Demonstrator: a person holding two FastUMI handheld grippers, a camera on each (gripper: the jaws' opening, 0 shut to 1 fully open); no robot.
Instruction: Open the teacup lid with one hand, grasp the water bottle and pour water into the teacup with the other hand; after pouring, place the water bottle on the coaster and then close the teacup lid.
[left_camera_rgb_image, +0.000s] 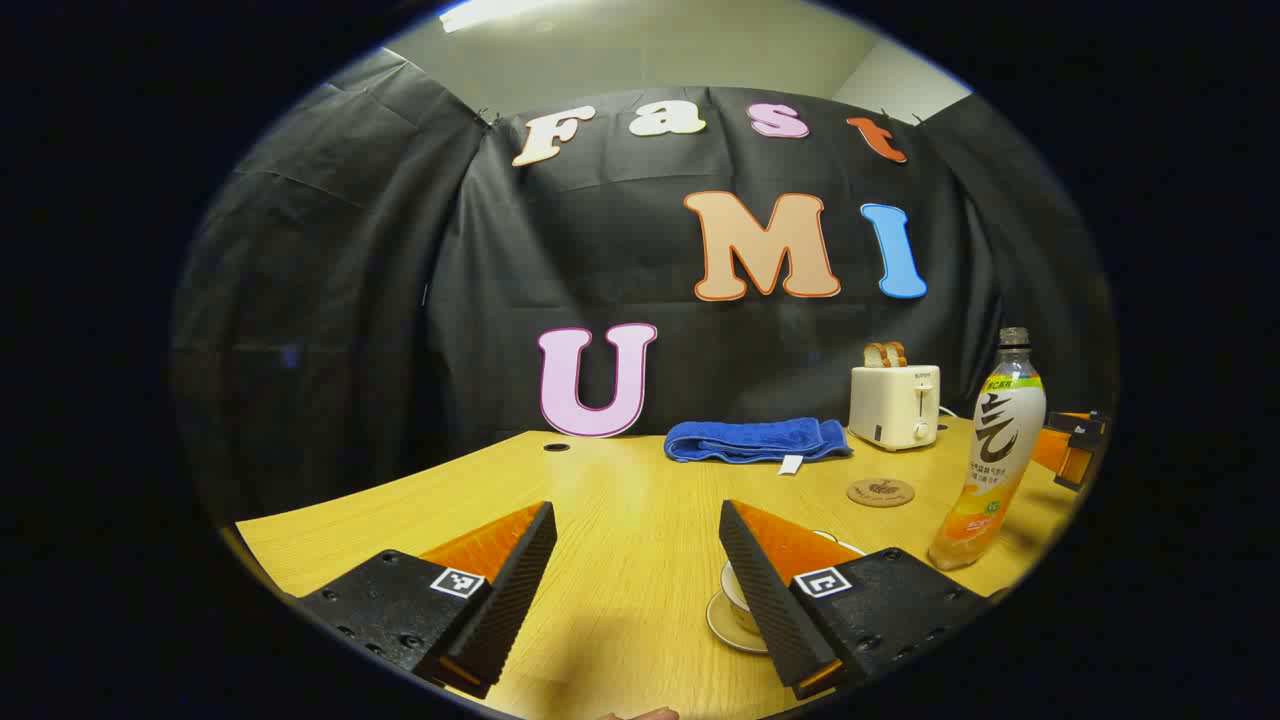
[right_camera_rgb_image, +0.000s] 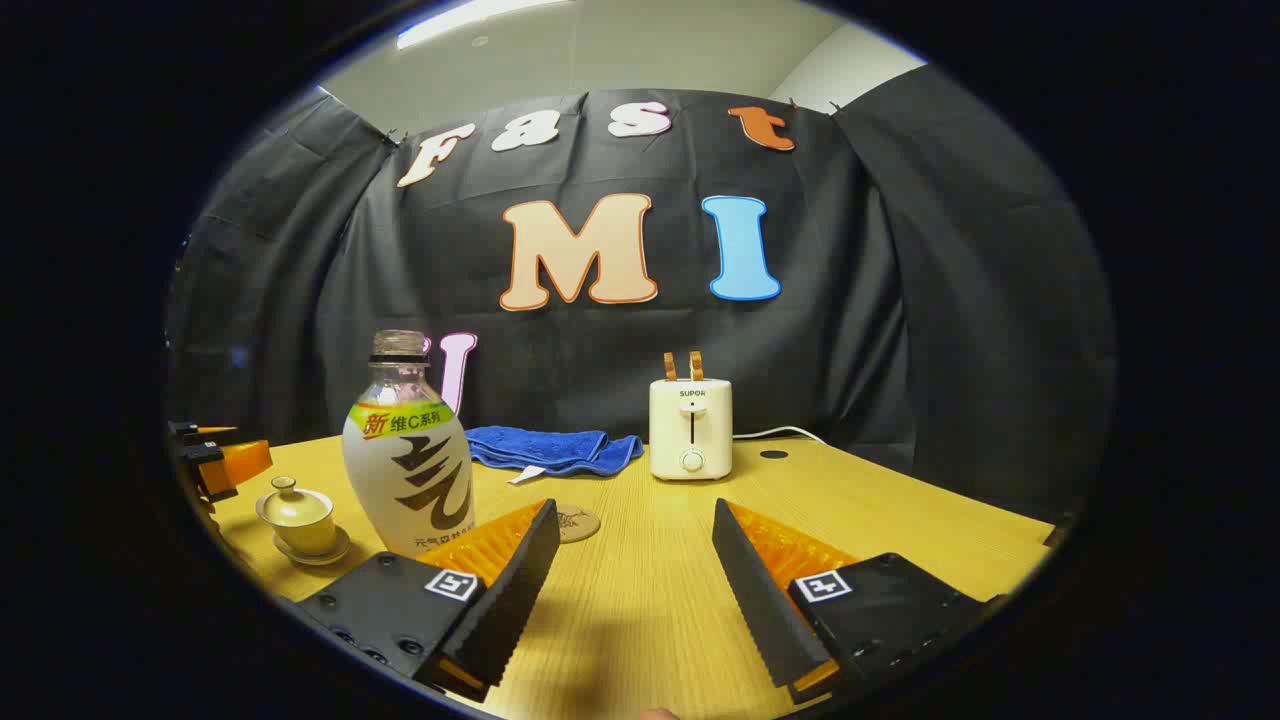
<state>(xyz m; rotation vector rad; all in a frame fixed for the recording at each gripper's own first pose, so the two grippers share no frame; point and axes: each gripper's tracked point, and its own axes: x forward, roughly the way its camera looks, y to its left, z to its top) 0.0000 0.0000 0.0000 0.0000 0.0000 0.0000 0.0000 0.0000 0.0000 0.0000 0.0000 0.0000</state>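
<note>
Brand "SUPOR" on toaster (right_camera_rgb_image: 690, 430) front, abv its lever.

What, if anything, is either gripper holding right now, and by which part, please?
Nothing is held. The left gripper and right gripper are open with empty fingers.

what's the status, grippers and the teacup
Left gripper jaws open, holding nothing. Right gripper the same. Teacup lid still on, water bottle upright on table, uncapped. Coaster bare, nothing blocking.

Right tool (right_camera_rgb_image: 635, 560) gapes beside water bottle (right_camera_rgb_image: 408, 450), lidded teacup (right_camera_rgb_image: 297, 515) left
</note>
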